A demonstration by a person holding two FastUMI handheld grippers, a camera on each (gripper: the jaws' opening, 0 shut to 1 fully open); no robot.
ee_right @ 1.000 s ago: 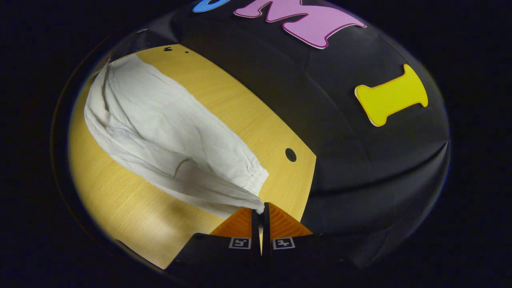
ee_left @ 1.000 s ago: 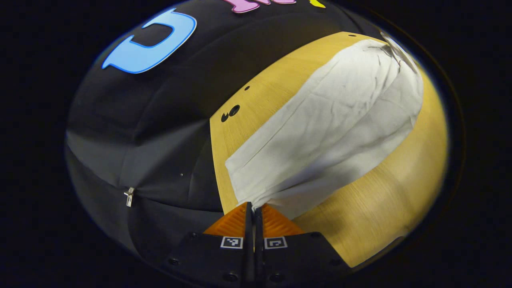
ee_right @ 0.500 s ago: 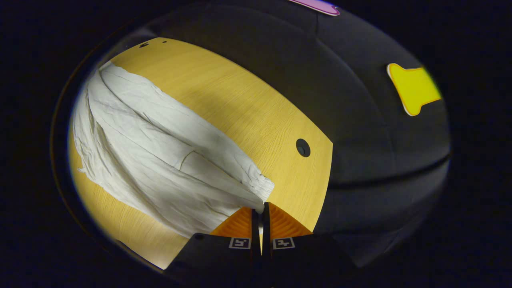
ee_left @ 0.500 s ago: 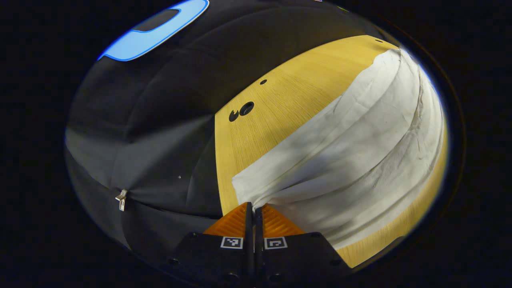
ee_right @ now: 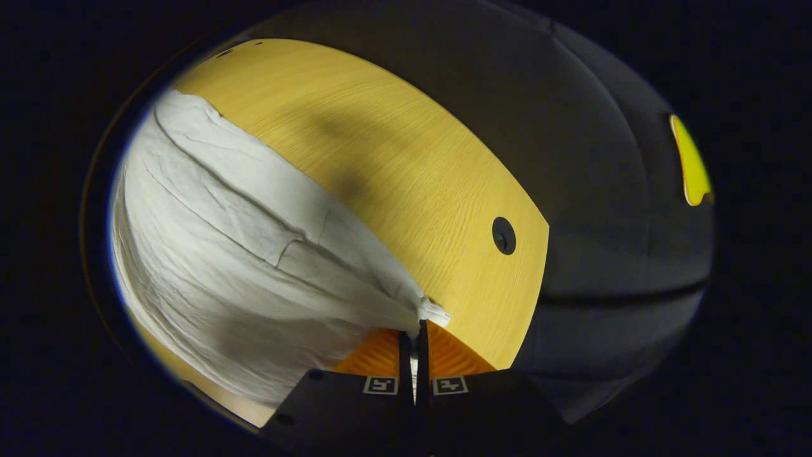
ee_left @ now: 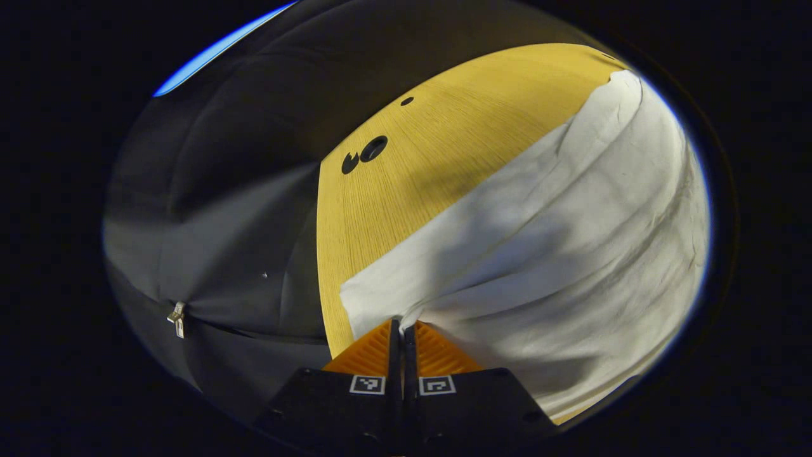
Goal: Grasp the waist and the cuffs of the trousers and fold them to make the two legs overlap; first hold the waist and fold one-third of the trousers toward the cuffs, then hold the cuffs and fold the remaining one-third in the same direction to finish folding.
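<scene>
Pinched at each end by the closed left gripper [ee_left: 402,325] and right gripper [ee_right: 413,331], the trousers [ee_left: 558,254] are draped over the table [ee_left: 406,184]; thin cloth may slip out if tension is uneven.

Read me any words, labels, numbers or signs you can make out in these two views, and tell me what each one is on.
No readable words, brands or numbers.
Left claw: two small square black-and-white coded markers on its body, patterns, not text.
Right claw: two like markers, also not text.
Trousers: plain white cloth, no tag or print visible.
Table: bare wood grain with holes, no marking.
Zipper pull on the cloth wall: too small to tell.
</scene>
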